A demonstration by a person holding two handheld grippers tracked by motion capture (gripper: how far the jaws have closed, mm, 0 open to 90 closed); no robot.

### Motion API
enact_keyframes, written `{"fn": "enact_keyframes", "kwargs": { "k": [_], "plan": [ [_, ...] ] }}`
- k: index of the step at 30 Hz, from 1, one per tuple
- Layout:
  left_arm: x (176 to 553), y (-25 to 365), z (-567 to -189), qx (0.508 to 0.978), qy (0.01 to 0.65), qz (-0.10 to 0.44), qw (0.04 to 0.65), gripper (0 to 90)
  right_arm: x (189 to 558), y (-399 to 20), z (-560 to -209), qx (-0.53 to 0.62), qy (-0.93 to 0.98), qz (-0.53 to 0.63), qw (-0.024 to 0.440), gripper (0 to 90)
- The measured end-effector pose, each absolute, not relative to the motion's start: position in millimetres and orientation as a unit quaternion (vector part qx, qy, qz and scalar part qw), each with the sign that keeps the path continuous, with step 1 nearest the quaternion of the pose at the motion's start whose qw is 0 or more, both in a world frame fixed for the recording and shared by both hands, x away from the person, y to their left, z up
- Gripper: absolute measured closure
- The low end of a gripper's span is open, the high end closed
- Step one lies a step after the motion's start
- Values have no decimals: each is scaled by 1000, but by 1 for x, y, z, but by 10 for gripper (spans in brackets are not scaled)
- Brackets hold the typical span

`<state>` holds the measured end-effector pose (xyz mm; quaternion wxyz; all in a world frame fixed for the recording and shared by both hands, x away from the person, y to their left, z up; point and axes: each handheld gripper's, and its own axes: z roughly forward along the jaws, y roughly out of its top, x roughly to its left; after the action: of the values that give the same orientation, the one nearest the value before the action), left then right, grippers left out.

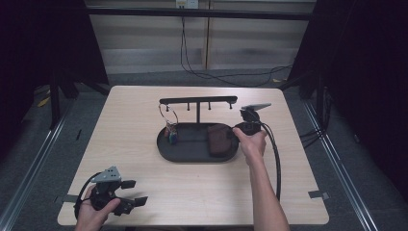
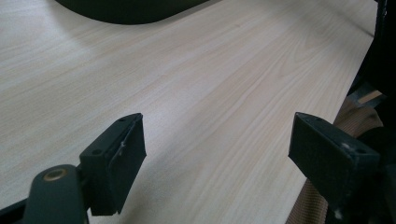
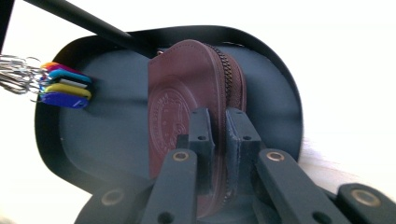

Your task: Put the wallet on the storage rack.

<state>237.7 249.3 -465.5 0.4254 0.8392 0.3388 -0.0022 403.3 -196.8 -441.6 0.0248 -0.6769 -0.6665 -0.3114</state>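
A brown leather zip pouch (image 1: 219, 139) lies in the right half of a black oval tray (image 1: 166, 149). My right gripper (image 1: 235, 131) reaches in from the tray's right end. In the right gripper view its jaws (image 3: 219, 126) are shut on the pouch's (image 3: 177, 88) zipped edge. A bunch of keys with coloured tags (image 1: 171, 134) hangs from a peg on the tray's black rack (image 1: 198, 100); the tags (image 3: 65, 86) rest at the tray's far end. My left gripper (image 1: 137, 192) sits near the table's front left corner, and its jaws (image 2: 217, 154) stand open over bare wood.
The light wooden table (image 1: 144, 106) stands on a grey floor with black cables behind it. The rack's crossbar spans above the tray's back edge. A black cable trails from the right gripper along the forearm (image 1: 276, 159).
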Motion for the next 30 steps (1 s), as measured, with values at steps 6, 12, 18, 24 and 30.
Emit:
{"fn": "enact_keyframes", "kwargs": {
  "k": [6,12,18,24,30],
  "plan": [
    [238,250,-466,838,340,-3,427,186,404,-196,-442,-674,-673,-303,13,799],
    [238,249,-466,839,339,-3,426,186,404,-195,-442,-673,-678,-297,5,740],
    [237,249,-465,840,336,-2,425,186,400,-198,-436,-672,-678,-297,-9,655],
    [237,249,-465,840,337,-3,426,186,396,-198,-429,-662,-682,-310,-9,544],
    [237,250,-465,838,338,-2,428,186,389,-204,-420,-651,-689,-320,-12,407]
  ]
}}
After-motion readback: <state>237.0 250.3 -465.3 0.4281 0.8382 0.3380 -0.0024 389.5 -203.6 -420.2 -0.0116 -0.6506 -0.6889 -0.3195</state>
